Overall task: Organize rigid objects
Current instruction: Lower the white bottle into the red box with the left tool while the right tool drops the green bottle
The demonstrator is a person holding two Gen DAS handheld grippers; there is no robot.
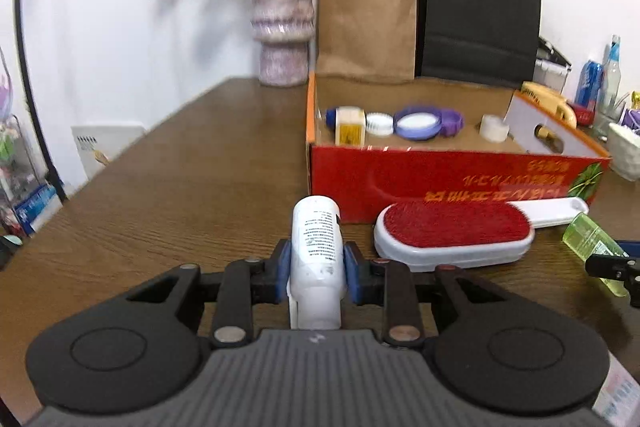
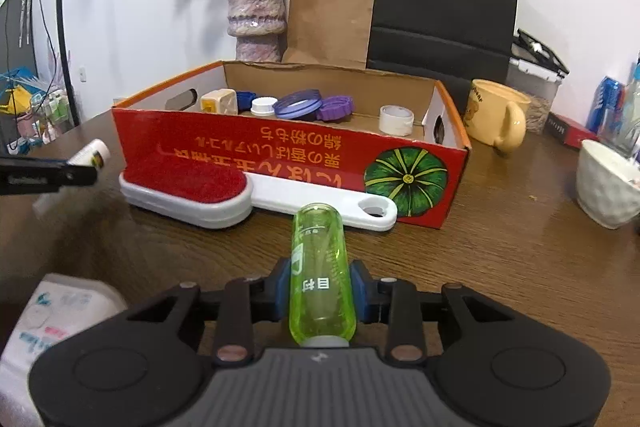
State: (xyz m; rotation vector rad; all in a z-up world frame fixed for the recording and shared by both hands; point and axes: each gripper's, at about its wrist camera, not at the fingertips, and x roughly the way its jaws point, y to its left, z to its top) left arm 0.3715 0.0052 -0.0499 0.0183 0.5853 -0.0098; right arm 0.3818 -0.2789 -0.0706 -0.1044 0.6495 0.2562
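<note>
Ahead of both grippers, past the brush (image 2: 188,193), stands the box (image 2: 256,151). The left gripper (image 1: 316,267) clamps the white bottle (image 1: 316,247), the right gripper (image 2: 322,287) the green bottle (image 2: 320,267) (both bottles pointing lengthwise at the box), neither hand clearly nearer.

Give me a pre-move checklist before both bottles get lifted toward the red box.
1. Left gripper clamped on white bottle: ok.
2. Right gripper clamped on green bottle: ok.
3. Red box open on top, bare floor toward its right end: ok.
4. Lint brush lies between the bottles and the box, so the path is not ok unless lifted over.
5. Bottles clear of the table: cannot tell.
</note>
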